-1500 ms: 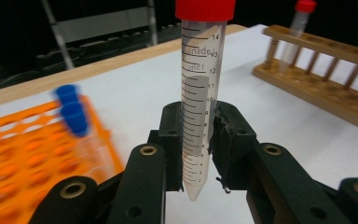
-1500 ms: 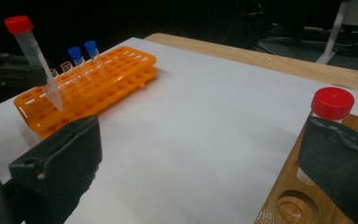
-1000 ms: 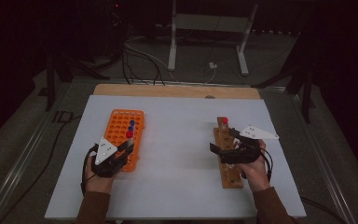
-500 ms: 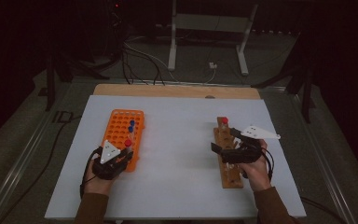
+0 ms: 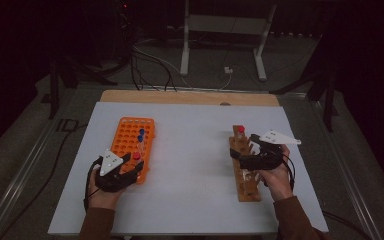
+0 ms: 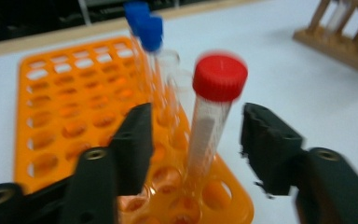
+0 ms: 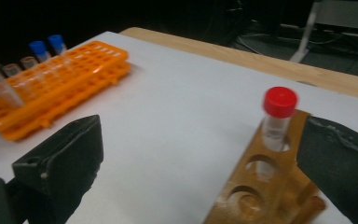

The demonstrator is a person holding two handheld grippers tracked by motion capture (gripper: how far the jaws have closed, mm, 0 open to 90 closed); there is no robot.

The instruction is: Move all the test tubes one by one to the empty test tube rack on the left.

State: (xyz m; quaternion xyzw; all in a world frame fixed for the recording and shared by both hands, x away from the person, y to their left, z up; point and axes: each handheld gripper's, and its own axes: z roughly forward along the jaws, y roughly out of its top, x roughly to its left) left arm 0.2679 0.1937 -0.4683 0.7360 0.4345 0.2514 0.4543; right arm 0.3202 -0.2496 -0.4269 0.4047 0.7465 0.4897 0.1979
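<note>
A red-capped tube (image 6: pixel 214 107) stands in a near-corner hole of the orange rack (image 6: pixel 60 93), leaning a little. My left gripper (image 6: pixel 196 140) has just been opening. Its jaws stand on either side of the tube, with gaps to the pads. In the high view this gripper (image 5: pixel 130 170) sits at the rack's near end (image 5: pixel 130 135). Two blue-capped tubes (image 6: pixel 144 28) stand farther back in the rack. My right gripper (image 7: pixel 200 158) is wide open over the wooden rack (image 7: pixel 256 186), which holds another red-capped tube (image 7: pixel 277 116) at its far end.
The white table top (image 5: pixel 190 165) lies bare between the two racks. A wooden strip (image 5: pixel 190 97) borders its far edge. Beyond it are cables and a metal stand (image 5: pixel 225 45) on the dark floor. Clear uncapped tubes (image 6: pixel 172 65) stand beside the blue ones.
The left jaws have spread apart off the red-capped tube, which now stands free in the orange rack. The right hand has kept still.
</note>
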